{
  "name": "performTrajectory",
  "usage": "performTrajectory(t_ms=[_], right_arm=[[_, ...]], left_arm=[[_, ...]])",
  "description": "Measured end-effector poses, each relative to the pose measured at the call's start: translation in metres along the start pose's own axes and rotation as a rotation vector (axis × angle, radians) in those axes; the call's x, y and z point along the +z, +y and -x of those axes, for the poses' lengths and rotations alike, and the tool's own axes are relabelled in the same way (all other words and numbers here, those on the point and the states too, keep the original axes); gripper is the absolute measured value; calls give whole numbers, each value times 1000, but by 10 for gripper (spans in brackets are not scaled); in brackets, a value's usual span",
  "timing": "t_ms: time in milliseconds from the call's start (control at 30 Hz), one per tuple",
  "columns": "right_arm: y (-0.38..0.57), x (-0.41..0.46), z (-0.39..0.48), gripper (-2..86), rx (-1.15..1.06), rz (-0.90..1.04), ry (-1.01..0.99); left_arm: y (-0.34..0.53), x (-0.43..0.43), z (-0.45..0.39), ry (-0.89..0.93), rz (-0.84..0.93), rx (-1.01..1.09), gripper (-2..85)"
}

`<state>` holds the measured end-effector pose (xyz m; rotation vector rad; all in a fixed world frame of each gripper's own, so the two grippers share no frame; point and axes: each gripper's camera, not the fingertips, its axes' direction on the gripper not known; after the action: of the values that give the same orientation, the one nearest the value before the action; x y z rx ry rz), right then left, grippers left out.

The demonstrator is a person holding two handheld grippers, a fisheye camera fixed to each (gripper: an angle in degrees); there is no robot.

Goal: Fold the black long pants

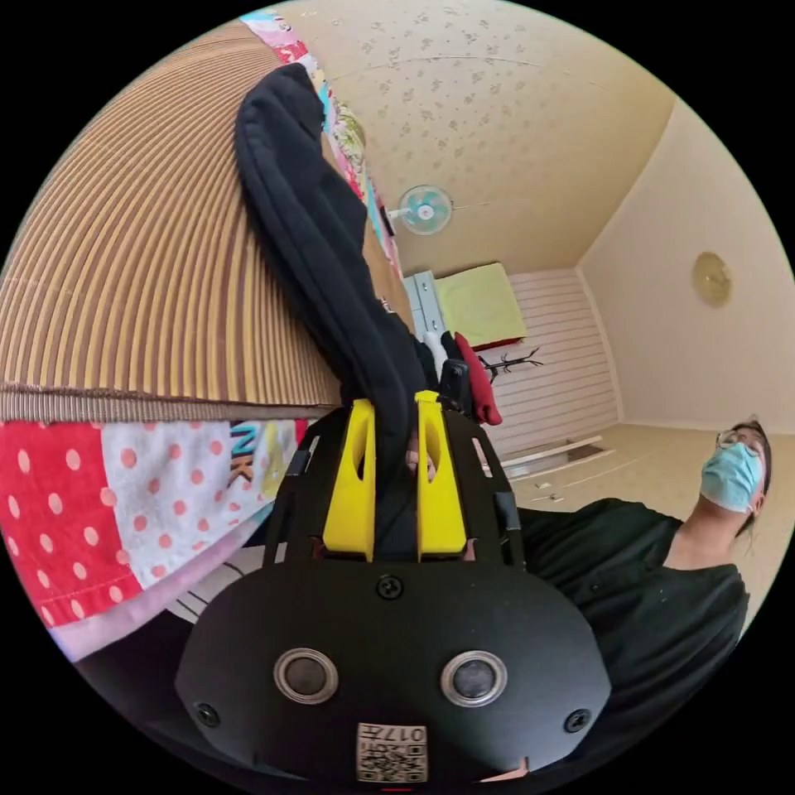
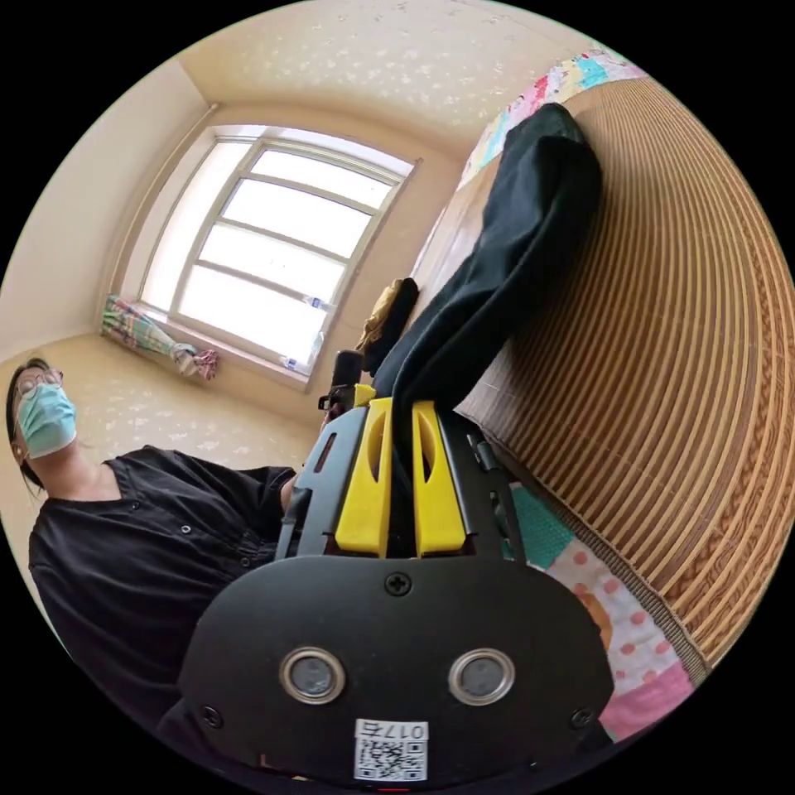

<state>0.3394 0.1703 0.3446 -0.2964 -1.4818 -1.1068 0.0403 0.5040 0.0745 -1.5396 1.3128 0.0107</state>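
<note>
The black long pants lie bunched in a long strip across a striped bamboo mat. In the left gripper view my left gripper is shut on one end of the pants, black cloth pressed between its yellow jaws. The pants in the right gripper view run from the mat down into my right gripper, whose yellow jaws are shut on the cloth. The other gripper shows just beyond, to the left.
A polka-dot patchwork quilt hangs under the mat's edge. A person in a black top stands close behind the grippers. Other clothes lie further along the bed. A window, a wall fan and a coat rack stand beyond.
</note>
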Motion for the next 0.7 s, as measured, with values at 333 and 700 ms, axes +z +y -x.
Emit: performTrajectory(t_ms=[333,700], right_arm=[[20,-112,272,9,-663,-230,-63],[-21,-181,477,12,-878,-390,145]], left_arm=[[46,-66,-303,32,-200,798,60],[-1,-65,-486,-42,-322,966,56]])
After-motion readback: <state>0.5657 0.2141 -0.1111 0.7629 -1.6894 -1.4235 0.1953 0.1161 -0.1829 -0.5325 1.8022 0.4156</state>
